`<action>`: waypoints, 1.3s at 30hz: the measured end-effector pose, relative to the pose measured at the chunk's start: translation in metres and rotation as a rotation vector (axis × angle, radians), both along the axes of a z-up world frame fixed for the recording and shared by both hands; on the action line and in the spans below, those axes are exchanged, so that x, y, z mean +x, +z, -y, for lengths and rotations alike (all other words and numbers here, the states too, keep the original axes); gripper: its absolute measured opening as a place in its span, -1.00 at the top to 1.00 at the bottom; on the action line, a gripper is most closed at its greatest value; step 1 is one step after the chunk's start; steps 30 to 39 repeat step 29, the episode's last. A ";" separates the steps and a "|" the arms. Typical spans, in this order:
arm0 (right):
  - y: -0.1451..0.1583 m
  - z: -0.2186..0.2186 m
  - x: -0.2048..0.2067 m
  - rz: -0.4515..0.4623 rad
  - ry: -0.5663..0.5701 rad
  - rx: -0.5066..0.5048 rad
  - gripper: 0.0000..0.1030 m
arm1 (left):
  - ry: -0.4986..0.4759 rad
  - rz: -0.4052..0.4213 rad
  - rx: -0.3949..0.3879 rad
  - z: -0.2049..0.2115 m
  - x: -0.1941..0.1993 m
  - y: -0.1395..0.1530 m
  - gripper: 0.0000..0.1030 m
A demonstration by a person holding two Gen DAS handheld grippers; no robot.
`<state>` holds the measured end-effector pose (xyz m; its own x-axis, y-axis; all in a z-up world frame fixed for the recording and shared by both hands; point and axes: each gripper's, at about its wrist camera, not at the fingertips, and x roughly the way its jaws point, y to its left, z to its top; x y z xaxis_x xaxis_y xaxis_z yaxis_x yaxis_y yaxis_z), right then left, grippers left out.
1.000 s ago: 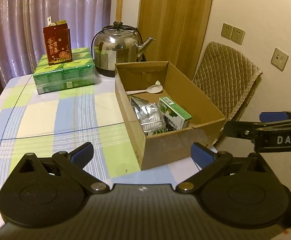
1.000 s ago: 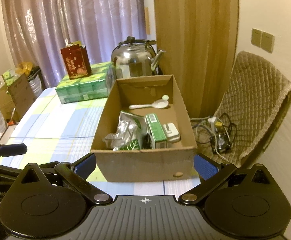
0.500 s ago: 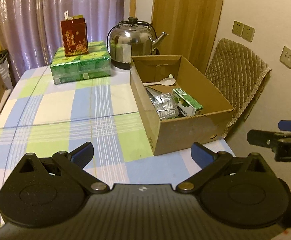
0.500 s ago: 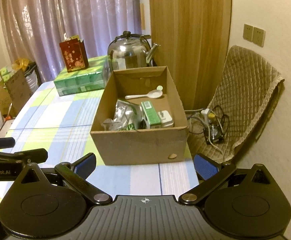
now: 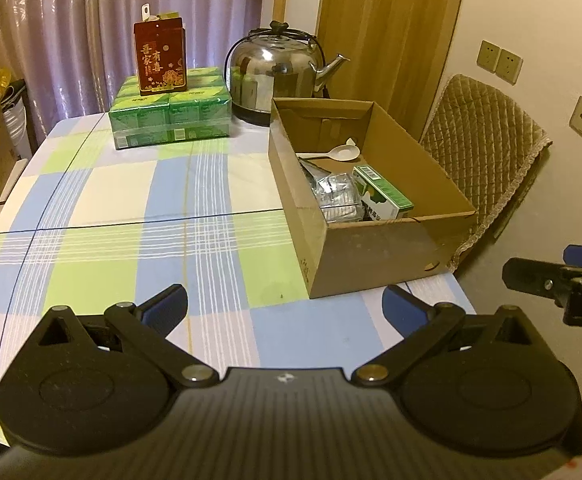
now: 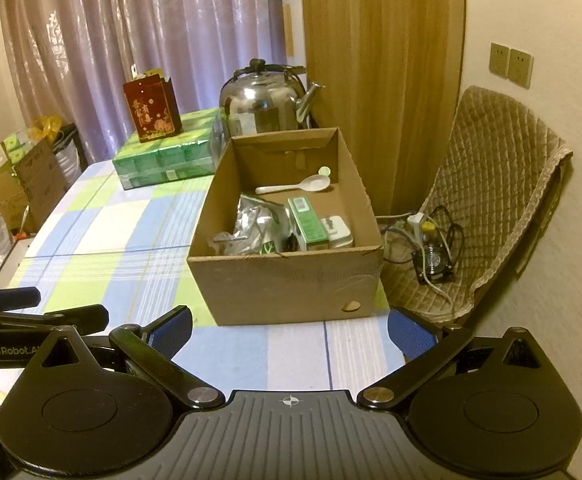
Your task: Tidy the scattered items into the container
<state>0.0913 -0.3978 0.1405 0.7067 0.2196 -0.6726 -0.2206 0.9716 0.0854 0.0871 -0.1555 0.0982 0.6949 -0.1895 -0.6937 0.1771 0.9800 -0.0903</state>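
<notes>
**Box packed, both tools apart and empty**

Purple curtains (image 6: 139, 40) and a wooden door (image 6: 379, 72) close off the back of the room, with a quilted chair (image 6: 503, 184) against the wall on the right. Checked cloth in blue, green and white covers the bench (image 5: 139, 216), which fills most of both views.

On the right side of the bench sits an open cardboard box (image 6: 291, 284), its near wall facing the cameras. Behind it stands a steel kettle (image 5: 279, 76), and to the left of the kettle lies a flat pack of green cartons (image 5: 171, 120) with a red gift box (image 5: 159, 58) upright on top.

Inside the cardboard box, crumpled silver foil packets (image 6: 251, 224) lie on the left, a green and white carton (image 6: 307, 224) lies just beside them toward the middle, and a white plug adapter (image 6: 341, 232) rests against the carton's right side. A white spoon (image 6: 299, 186) lies across the far end, apart from the rest.

The left tool (image 5: 285, 306) hovers over the near bench edge, fingers spread wide with nothing between them. The right tool (image 6: 289, 330) does the same in front of the box, also spread and empty. A tangle of cables (image 6: 431, 236) rests on the chair seat.
</notes>
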 end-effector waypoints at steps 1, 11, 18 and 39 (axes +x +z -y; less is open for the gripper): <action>-0.001 0.000 0.001 -0.003 -0.001 0.001 -0.96 | 0.000 -0.003 0.001 0.000 0.001 -0.001 -0.98; -0.007 -0.001 0.006 -0.020 -0.002 0.002 -0.96 | -0.008 -0.017 -0.001 0.003 0.007 -0.007 -0.98; -0.010 -0.002 0.009 -0.027 -0.002 0.001 -0.96 | -0.016 -0.024 -0.006 0.004 0.011 -0.010 -0.98; -0.013 -0.004 0.011 -0.033 -0.003 -0.001 -0.96 | -0.026 -0.033 -0.035 0.000 0.015 -0.016 -0.98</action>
